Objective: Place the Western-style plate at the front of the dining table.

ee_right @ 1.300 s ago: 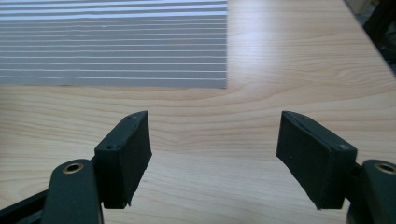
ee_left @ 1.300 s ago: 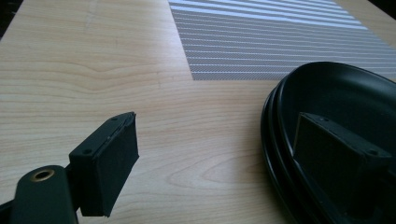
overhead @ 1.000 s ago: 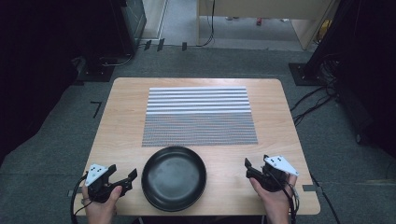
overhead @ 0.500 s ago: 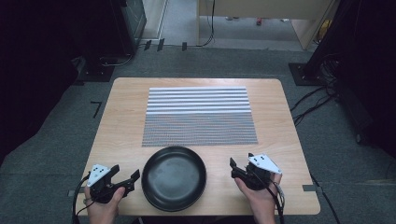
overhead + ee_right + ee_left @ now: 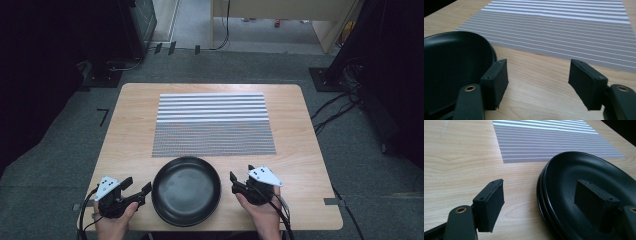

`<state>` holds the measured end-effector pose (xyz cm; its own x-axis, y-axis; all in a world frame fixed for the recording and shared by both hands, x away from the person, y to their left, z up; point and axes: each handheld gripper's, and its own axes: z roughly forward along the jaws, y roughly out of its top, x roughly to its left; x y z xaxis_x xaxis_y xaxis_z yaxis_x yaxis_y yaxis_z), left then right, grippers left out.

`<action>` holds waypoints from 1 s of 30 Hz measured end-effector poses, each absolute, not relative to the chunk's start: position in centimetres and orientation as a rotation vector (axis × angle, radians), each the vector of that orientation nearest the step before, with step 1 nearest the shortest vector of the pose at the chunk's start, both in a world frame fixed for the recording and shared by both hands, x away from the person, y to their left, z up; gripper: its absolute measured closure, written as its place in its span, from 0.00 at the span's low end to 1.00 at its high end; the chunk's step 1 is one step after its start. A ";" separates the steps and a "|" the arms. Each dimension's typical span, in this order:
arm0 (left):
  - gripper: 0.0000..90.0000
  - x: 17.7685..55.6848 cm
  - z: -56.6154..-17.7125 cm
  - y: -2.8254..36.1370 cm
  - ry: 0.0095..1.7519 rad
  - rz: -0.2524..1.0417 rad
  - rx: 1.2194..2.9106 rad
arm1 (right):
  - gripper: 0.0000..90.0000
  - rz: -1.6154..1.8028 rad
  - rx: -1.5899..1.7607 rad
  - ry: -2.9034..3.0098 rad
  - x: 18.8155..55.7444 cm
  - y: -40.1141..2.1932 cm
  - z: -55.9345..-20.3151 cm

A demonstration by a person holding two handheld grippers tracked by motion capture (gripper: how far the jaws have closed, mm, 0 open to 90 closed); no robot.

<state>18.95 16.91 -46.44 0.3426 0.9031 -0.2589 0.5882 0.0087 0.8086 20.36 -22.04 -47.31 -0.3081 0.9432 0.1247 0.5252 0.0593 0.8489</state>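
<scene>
A black round plate (image 5: pixel 186 190) lies on the wooden table near its front edge. My left gripper (image 5: pixel 138 186) sits at the plate's left side. In the left gripper view its jaws (image 5: pixel 541 205) straddle the rim of the plate (image 5: pixel 584 170): one pad is over the bare wood and the other over the plate's inside. They have just been closing and the pads stand off the rim. My right gripper (image 5: pixel 240 176) is just right of the plate. Its jaws (image 5: pixel 540 82) have also been closing, with only table between them and the plate (image 5: pixel 454 62) beside the left pad.
A grey and white striped placemat (image 5: pixel 213 124) covers the middle of the table (image 5: pixel 300 150), just beyond the plate; it also lies ahead of both grippers as the placemat (image 5: pixel 549 142) and the placemat (image 5: pixel 564 32). Cables and dark stands lie on the floor around the table.
My right gripper has slid left across the table to the plate's right edge. The left gripper stays at the plate's left rim with its jaws a little narrower.
</scene>
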 end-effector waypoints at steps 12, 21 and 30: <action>0.42 18.9 -46.5 16.6 1.319 0.369 1.700 | 0.58 1.300 1.420 1.931 20.3 -20.2 -47.2; 0.51 19.2 -47.0 16.3 1.319 0.297 1.731 | 0.75 1.436 1.518 1.959 20.4 -19.1 -47.7; 0.60 19.5 -47.5 16.3 1.347 0.271 1.766 | 0.84 1.430 1.583 1.953 20.6 -19.5 -48.6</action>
<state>19.51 16.32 -47.48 0.3895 0.8642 -0.3185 0.6740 -0.0317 0.7381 20.63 -19.54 -48.55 -0.3789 0.8498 0.3665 0.6059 -0.0715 0.7923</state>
